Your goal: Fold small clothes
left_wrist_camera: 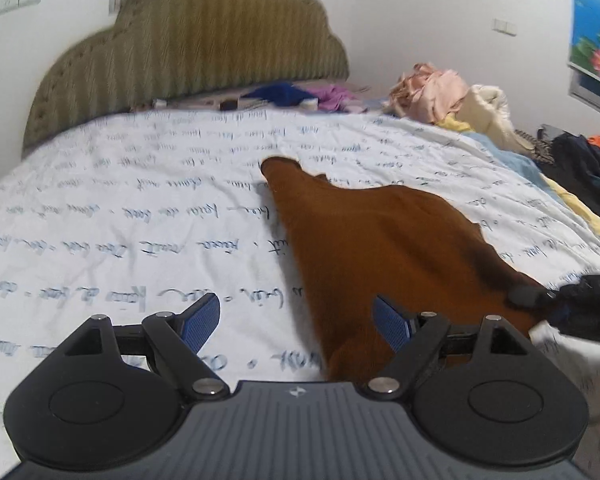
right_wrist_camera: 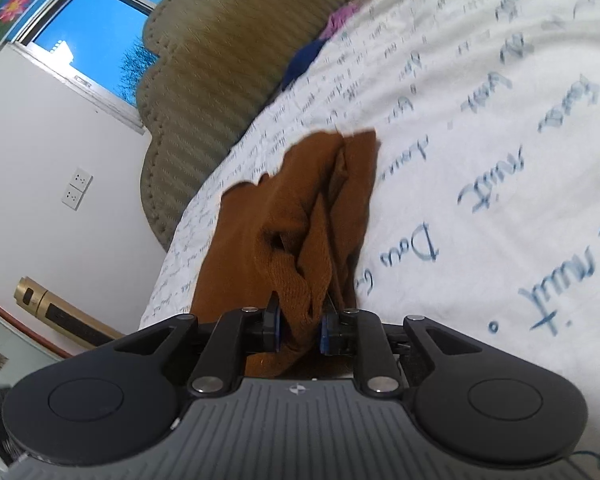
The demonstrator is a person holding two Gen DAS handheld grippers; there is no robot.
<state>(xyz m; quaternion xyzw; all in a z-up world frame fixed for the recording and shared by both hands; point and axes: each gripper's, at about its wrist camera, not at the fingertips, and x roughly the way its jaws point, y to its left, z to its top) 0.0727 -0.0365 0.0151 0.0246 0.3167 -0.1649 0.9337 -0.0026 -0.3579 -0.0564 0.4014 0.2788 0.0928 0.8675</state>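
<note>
On the bedsheet (left_wrist_camera: 140, 208), brown garment (left_wrist_camera: 380, 248) lengthwise toward headboard (left_wrist_camera: 204, 48), apparently bunched, right gripper (right_wrist_camera: 300, 330) jaws clamping it, left gripper (left_wrist_camera: 296, 320) jaws spread.

Brown garment (right_wrist_camera: 300, 216) edge hidden between jaws

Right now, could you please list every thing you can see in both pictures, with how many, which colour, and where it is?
Garment: one, brown, lying on the bed, near edge bunched in the right gripper.
Bed cover: one, white with blue handwriting print, across the bed.
Headboard: one, olive green, ribbed, at the far end of the bed.
Clothes pile: several pieces, pink, cream, yellow, far right side of the bed.
Blue and purple clothes: a few, by the headboard.
Window: one, blue sky behind, left of the headboard.
Wall sockets: two, white, below the window.
Left gripper: black, blue pads, jaws open above the bed.
Right gripper: black, jaws shut on the garment.
</note>
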